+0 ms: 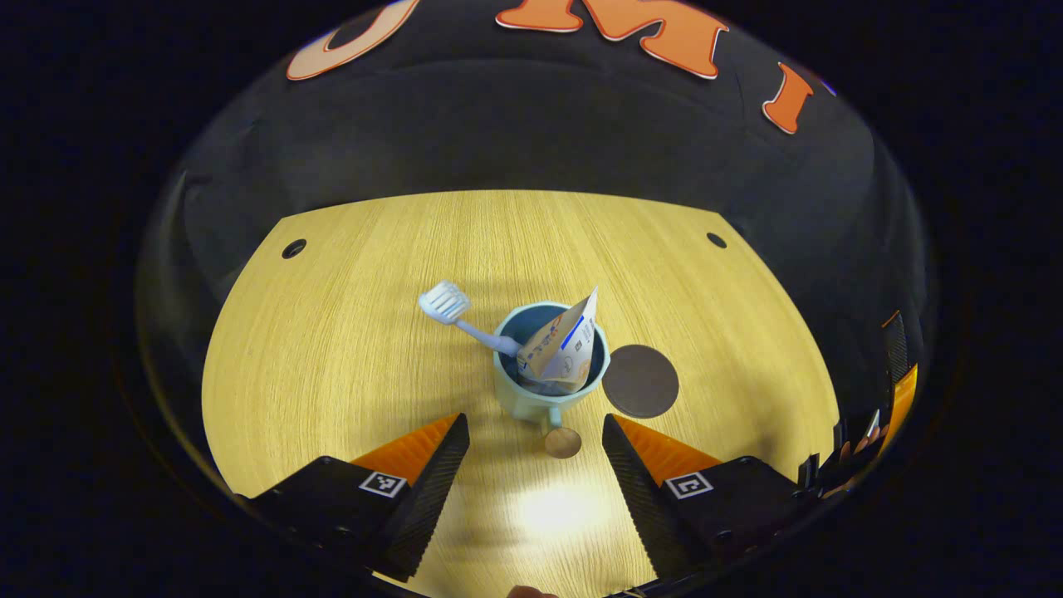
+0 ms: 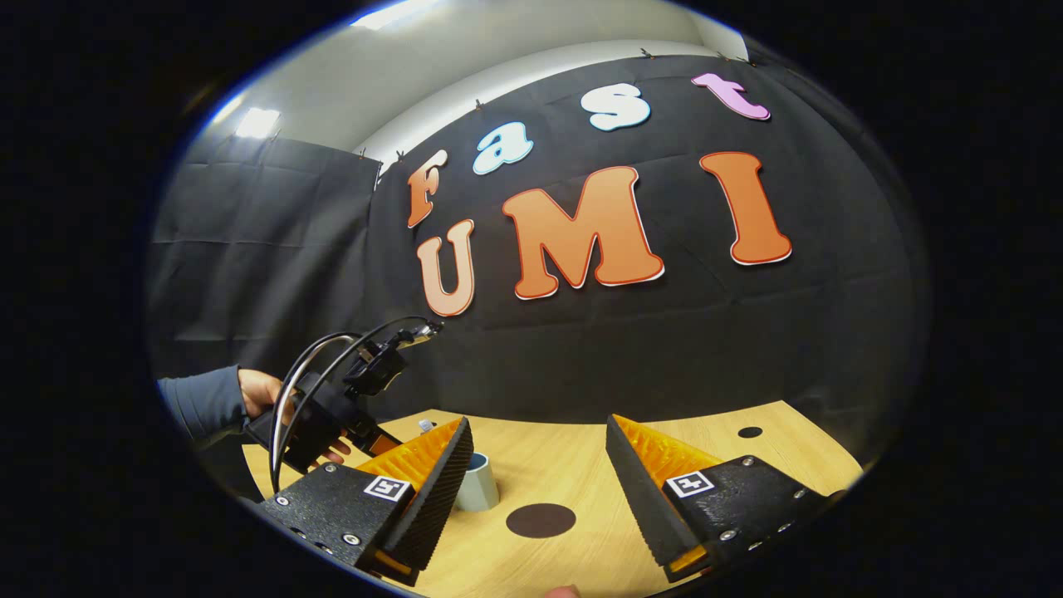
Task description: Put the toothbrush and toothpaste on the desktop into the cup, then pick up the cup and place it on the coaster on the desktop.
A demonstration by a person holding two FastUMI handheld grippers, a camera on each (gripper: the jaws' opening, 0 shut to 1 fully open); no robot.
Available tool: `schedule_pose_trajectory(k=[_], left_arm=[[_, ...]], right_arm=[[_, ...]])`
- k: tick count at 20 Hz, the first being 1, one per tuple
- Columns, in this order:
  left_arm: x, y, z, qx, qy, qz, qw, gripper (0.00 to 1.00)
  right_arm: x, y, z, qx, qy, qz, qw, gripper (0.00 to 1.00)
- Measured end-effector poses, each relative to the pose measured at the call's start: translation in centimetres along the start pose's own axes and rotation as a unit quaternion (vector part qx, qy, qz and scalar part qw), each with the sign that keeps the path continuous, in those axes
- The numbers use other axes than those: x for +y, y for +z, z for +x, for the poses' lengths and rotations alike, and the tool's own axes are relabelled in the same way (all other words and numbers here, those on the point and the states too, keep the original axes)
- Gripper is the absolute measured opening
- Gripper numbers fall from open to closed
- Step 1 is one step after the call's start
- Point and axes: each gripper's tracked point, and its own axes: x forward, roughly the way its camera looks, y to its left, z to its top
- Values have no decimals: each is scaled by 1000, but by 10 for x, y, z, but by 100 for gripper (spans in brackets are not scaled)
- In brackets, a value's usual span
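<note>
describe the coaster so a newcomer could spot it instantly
On the pale wooden desktop, find the light blue cup near the middle, holding a toothbrush and toothpaste. The coaster lies just beside it. It is a flat, dark brown disc, bare, the only round dark patch that large.
</note>
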Motion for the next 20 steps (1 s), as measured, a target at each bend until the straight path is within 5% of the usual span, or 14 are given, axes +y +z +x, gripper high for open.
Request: schedule_pose_trajectory(k=[6,8,14,20], left_arm=[[8,-9,32,56,44,20,997,94],[12,-13,46,66,46,9,997,84],[18,-24,68,76,59,-7,995,28],[20,-16,72,40,70,7,997,22]], right_arm=[[-9,-10,-22,10,-8,10,1000,97],[-13,-15,-30,14,-13,17,1000,96],[-19,-17,-41,15,-26,23,999,97],[-24,-17,-56,16,-36,30,999,96]])
